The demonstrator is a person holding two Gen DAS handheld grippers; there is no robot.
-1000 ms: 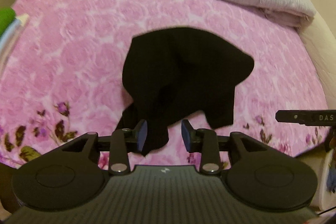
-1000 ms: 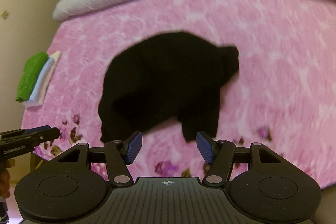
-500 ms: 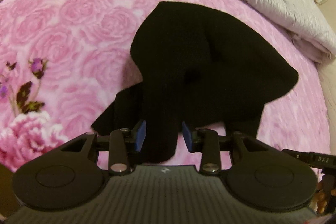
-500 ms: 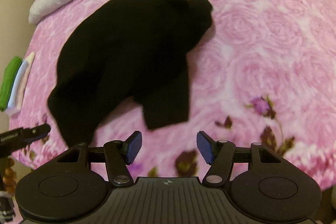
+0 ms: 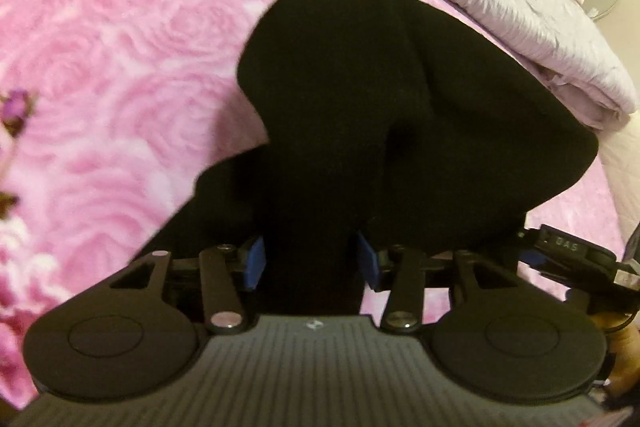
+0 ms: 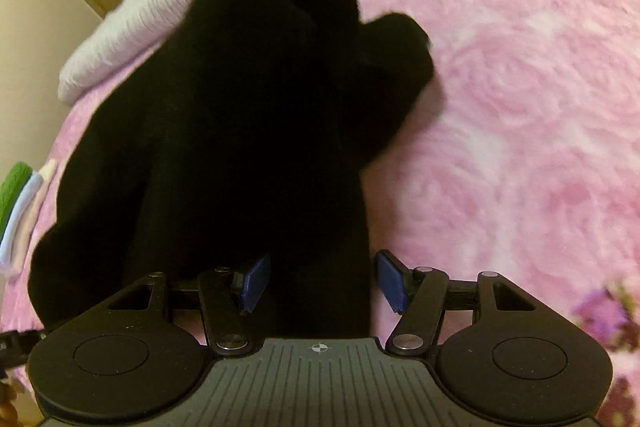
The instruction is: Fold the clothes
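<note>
You are holding the left gripper (image 5: 310,261) with its blue pads spread wide, a lobe of the crumpled black knit garment (image 5: 384,115) lying between them, ungripped. The garment is lying bunched on the pink rose-patterned blanket (image 5: 120,47), near the folded grey ribbed quilt (image 5: 520,7). Your right gripper (image 6: 322,283) is likewise gaping around another lobe, clamping nothing.
</note>
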